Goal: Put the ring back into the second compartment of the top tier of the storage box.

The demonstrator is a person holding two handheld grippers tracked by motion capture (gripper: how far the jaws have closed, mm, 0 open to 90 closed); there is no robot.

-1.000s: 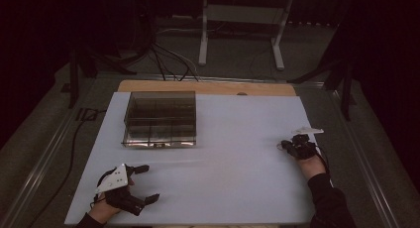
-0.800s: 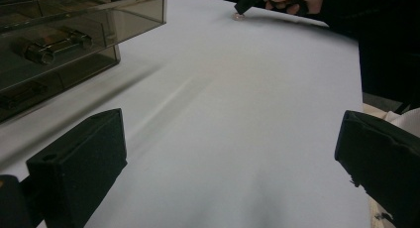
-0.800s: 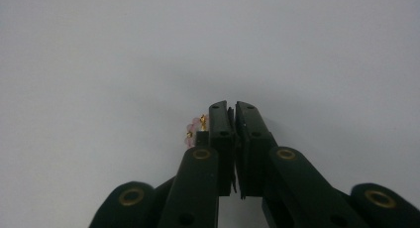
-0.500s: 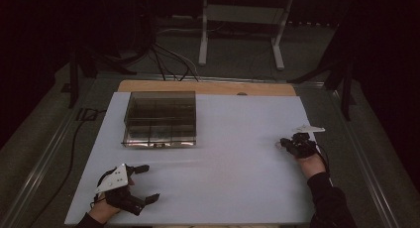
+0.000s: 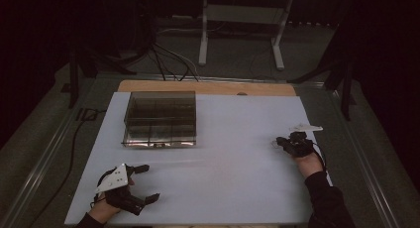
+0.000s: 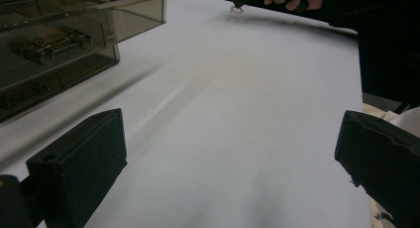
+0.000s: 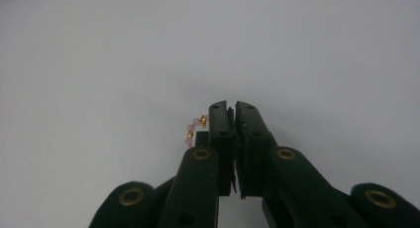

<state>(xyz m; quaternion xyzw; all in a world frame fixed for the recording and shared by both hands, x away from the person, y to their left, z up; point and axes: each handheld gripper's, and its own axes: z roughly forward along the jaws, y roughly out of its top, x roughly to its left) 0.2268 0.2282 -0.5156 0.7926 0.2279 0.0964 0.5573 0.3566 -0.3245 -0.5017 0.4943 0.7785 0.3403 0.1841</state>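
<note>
Right claw [image 7: 234, 109], jaws clamped on a beaded bracelet [image 7: 194, 128] of small pink and gold beads, which curls out beside the left jaw just above the matte white counter [image 5: 237, 139]. Since the earlier pictures the claw has barely shifted, so the pick looks secured but transport not begun. Left claw [image 5: 143, 183], jaws wide apart, rests idle. Smoky, transparent, compartmented plastic box [image 5: 159, 118] stands well apart, a likely destination.
</note>
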